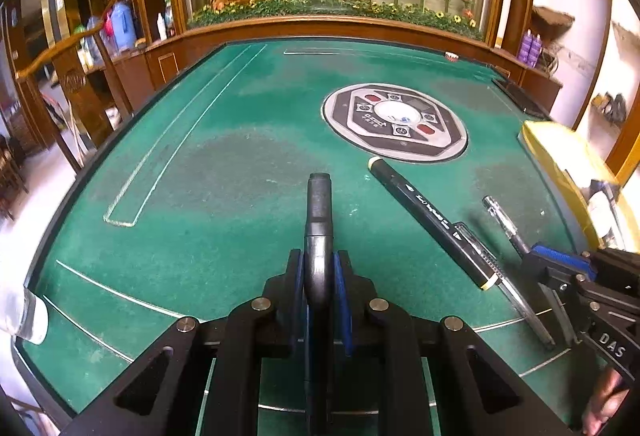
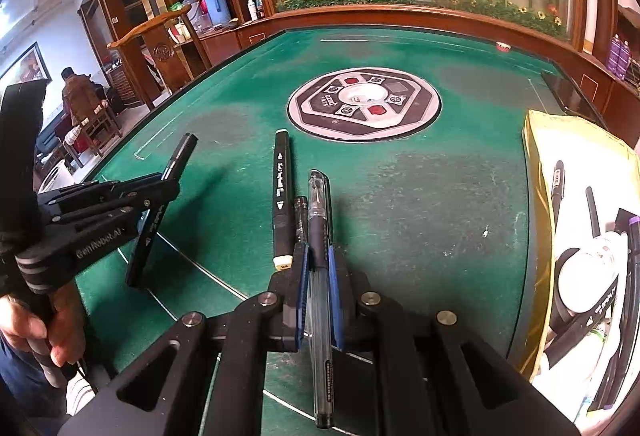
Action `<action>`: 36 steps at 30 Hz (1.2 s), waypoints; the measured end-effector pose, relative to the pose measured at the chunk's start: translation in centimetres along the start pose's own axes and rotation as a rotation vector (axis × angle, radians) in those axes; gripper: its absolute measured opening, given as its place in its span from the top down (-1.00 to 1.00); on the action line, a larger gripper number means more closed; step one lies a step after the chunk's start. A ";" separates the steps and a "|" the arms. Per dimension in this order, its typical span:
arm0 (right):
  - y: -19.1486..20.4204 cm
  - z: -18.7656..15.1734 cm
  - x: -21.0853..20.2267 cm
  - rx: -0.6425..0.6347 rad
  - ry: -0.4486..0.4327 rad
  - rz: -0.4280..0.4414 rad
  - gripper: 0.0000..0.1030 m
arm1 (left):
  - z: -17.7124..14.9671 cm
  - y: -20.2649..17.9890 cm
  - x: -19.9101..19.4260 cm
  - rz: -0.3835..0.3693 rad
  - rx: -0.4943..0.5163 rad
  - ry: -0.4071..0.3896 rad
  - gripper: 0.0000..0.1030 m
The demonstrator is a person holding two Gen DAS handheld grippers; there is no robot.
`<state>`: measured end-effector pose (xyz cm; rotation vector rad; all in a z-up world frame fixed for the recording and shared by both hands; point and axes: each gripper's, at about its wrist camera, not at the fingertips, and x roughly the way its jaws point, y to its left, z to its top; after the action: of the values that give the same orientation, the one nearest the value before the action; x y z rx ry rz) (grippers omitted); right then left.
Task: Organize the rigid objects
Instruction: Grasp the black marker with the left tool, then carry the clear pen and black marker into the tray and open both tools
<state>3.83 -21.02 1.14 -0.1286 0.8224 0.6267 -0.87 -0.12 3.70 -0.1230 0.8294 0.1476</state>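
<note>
The left gripper pointed forward and downward, its blue pads pressed against a dark pen. The right gripper, likewise angled down, was clamped on a clear pen. A hand gripped the left gripper's handle from below.

green felt table | black marker lying flat | yellow box at right edge

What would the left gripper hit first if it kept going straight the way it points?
Probably only the green table top. The left gripper, shut on a dark pen, angles down at bare felt. The round centre panel and black marker lie off to the right, though depth is uncertain.
</note>
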 end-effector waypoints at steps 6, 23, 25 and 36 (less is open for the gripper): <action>0.2 0.0 -0.1 0.002 -0.003 0.010 0.82 | -0.1 2.9 -0.5 -0.059 -0.082 0.027 0.71; -0.8 -0.6 -1.4 0.046 -0.032 0.052 0.81 | 0.4 0.7 -1.7 -0.113 -0.063 0.049 0.71; -1.0 -0.7 -1.8 0.054 -0.042 0.058 0.81 | 0.7 -0.3 -2.0 -0.134 -0.047 0.051 0.71; -4.8 -1.0 -6.9 0.148 -0.162 0.052 0.81 | 3.0 -9.1 -4.2 -0.273 0.091 0.064 0.71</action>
<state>2.35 -28.52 4.78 0.0776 0.7145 0.6149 0.15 -8.93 9.24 -0.1543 0.8736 -0.1520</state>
